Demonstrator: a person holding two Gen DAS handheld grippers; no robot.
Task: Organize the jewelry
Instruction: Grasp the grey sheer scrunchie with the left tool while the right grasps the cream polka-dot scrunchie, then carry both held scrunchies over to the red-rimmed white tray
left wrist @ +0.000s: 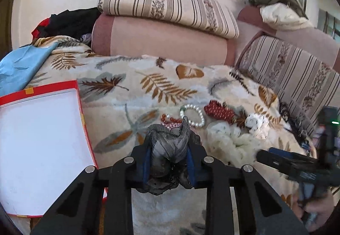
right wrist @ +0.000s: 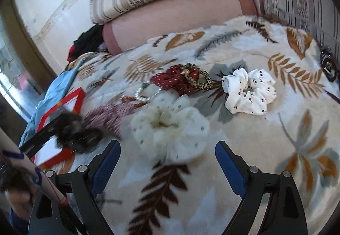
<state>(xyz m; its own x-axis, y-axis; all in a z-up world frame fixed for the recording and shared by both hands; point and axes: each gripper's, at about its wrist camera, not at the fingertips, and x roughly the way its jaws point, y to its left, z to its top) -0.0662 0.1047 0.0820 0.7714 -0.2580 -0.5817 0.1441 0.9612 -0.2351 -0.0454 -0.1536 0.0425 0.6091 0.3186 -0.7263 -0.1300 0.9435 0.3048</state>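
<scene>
One grey-black scrunchie (left wrist: pixel 167 147) is clamped between the blue pads of the left tool (left wrist: pixel 169 162), bunched up and lifted off the leaf-print blanket (left wrist: pixel 131 90); the right wrist view shows the same dark bundle as a blur at about nine o'clock, over the near corner of the box. No earlier picture is at hand, so only the present grip can be vouched for: the pads press on the fabric from both sides.

The red-edged box (left wrist: pixel 79 107), white inside and with nothing visible in it, lies at nine o'clock from the held scrunchie in the left wrist view. I judge the step in hand to be the carry of this first piece to the box.

Beyond the tool, toward twelve and one o'clock, lie a pearl bracelet (left wrist: pixel 192 115), a red bead strand (left wrist: pixel 170 121) just beside it, and a dark red scrunchie (left wrist: pixel 220 110).

The right tool (right wrist: pixel 167 171) has its jaws wide apart and holds nothing. A cream dotted scrunchie (right wrist: pixel 170 126) lies just ahead of it at twelve o'clock, and a white spotted scrunchie (right wrist: pixel 249 92) farther off at one o'clock. A pink-and-white one (right wrist: pixel 108 115) sits at ten o'clock.

The next move calls for swinging the left tool over the white floor of the box before letting go, low enough that the light fabric does not spring out. The right tool looks placed to close on the cream scrunchie.
</scene>
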